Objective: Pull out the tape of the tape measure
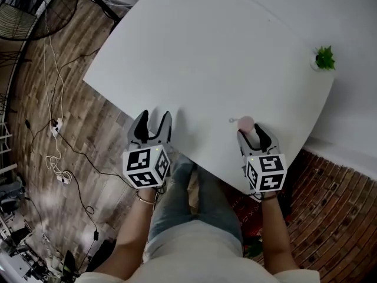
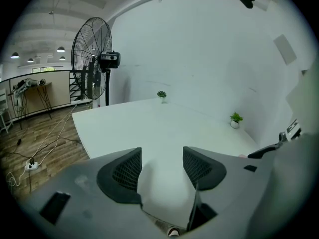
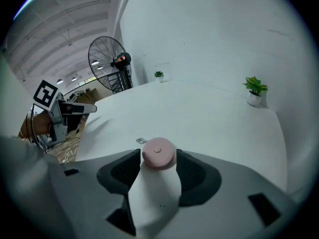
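**Right tool on the pink tape measure, left tool empty**

Right tool (image 1: 251,130) sat at the near edge of the white tabletop (image 1: 206,58). Its jaws were closed in on the sides of a round pink tape measure (image 3: 158,152), which was held right at the jaw tips. The case lay flat on the tabletop, button face up. A small metal ring (image 3: 141,140) lay on the tabletop just beside the case, on its left; whether it was touching the case was unclear.

Left tool (image 1: 154,119) was well apart from the tape measure, over the near left edge of the tabletop. Its jaws stood apart with only bare tabletop between them.

A small potted plant (image 1: 324,58) stood at the far right corner, and a second one (image 2: 161,94) at the far edge. A standing fan (image 2: 92,59) was on the wood floor (image 1: 70,158) beyond the tabletop, with cables (image 1: 56,128) lying on that floor.
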Action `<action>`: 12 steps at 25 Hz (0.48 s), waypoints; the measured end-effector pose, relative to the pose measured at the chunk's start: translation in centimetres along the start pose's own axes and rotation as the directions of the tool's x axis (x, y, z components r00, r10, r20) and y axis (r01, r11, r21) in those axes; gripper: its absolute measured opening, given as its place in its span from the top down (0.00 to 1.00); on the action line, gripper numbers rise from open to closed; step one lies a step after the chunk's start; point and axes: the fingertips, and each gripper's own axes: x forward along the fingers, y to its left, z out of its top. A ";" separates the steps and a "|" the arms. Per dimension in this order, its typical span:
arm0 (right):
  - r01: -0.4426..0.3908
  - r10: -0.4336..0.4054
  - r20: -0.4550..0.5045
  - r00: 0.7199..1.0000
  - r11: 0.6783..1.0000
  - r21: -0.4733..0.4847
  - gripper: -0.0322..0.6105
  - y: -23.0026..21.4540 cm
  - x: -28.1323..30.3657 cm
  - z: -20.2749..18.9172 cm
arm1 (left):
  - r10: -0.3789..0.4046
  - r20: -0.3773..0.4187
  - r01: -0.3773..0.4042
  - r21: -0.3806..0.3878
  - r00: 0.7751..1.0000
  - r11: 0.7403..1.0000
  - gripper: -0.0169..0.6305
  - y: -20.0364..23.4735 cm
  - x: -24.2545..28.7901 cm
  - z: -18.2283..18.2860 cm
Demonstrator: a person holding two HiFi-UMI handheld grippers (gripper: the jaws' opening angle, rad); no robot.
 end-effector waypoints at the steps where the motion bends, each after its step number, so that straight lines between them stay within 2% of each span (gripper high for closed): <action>1: 0.001 -0.001 -0.002 1.000 1.000 -0.002 0.60 0.0 0.1 0.0 | 0.003 -0.001 -0.003 -0.003 1.000 1.000 0.57 0.2 0.0 0.0; 12: 0.014 -0.015 -0.018 1.000 0.999 -0.038 0.60 -0.1 1.1 0.5 | 0.031 0.001 -0.031 -0.031 1.000 0.999 0.57 1.7 -0.3 -0.1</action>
